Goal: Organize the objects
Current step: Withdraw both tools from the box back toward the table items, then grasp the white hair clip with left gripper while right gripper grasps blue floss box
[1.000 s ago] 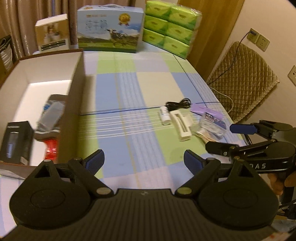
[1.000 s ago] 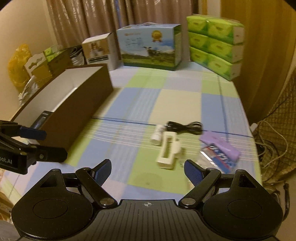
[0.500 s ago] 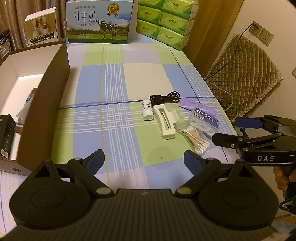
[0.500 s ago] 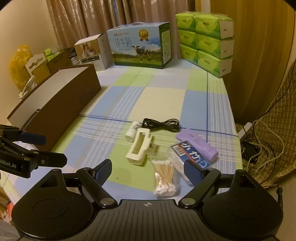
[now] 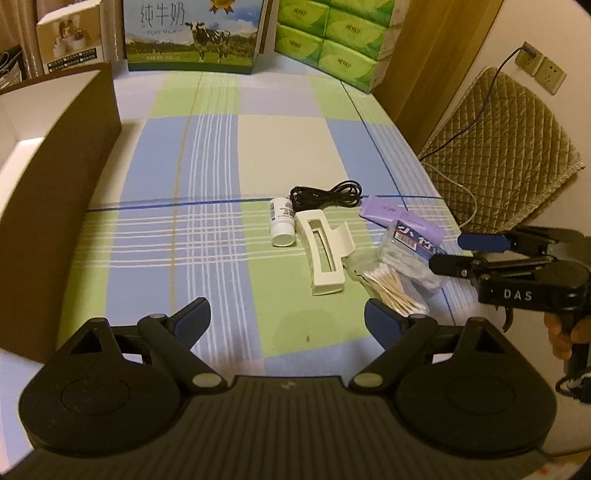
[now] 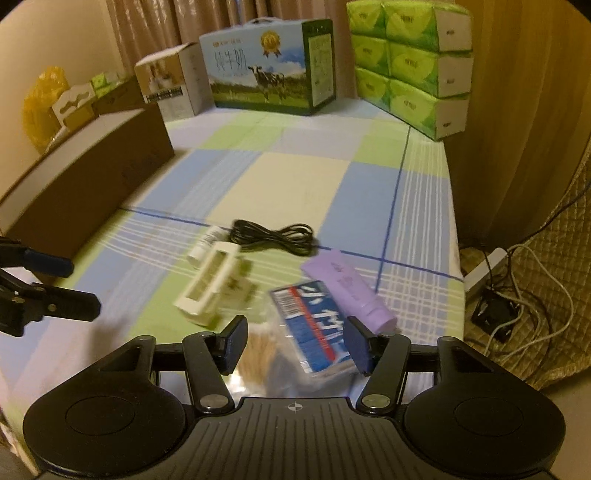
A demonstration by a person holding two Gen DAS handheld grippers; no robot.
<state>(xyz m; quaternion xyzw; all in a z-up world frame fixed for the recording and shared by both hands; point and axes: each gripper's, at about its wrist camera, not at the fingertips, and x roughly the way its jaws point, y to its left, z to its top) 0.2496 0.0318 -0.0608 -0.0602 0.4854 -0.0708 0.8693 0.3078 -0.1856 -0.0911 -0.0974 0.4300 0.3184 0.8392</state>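
Note:
A bag of cotton swabs (image 5: 400, 273) (image 6: 314, 332) with a blue label lies on the checked tablecloth beside a cream hair claw (image 5: 323, 254) (image 6: 212, 282), a small white bottle (image 5: 281, 220) (image 6: 203, 245), a black cable (image 5: 325, 195) (image 6: 275, 238) and a purple tube (image 5: 400, 218) (image 6: 347, 291). My right gripper (image 6: 295, 345) (image 5: 448, 254) is partly closed, its jaws on either side of the swab bag, not clamped. My left gripper (image 5: 286, 319) (image 6: 55, 284) is open and empty, low over the cloth in front of the claw.
A brown cardboard box (image 5: 55, 177) (image 6: 85, 184) stands open at the left. A milk carton case (image 5: 192, 33) (image 6: 266, 66), a small box (image 6: 170, 85) and stacked green tissue packs (image 5: 332, 40) (image 6: 410, 66) line the far edge. A padded chair (image 5: 498, 147) and cables (image 6: 517, 302) lie right.
My right gripper has moved forward and down over the swab bag and its jaws have narrowed. My left gripper has swung away from the box toward the small objects.

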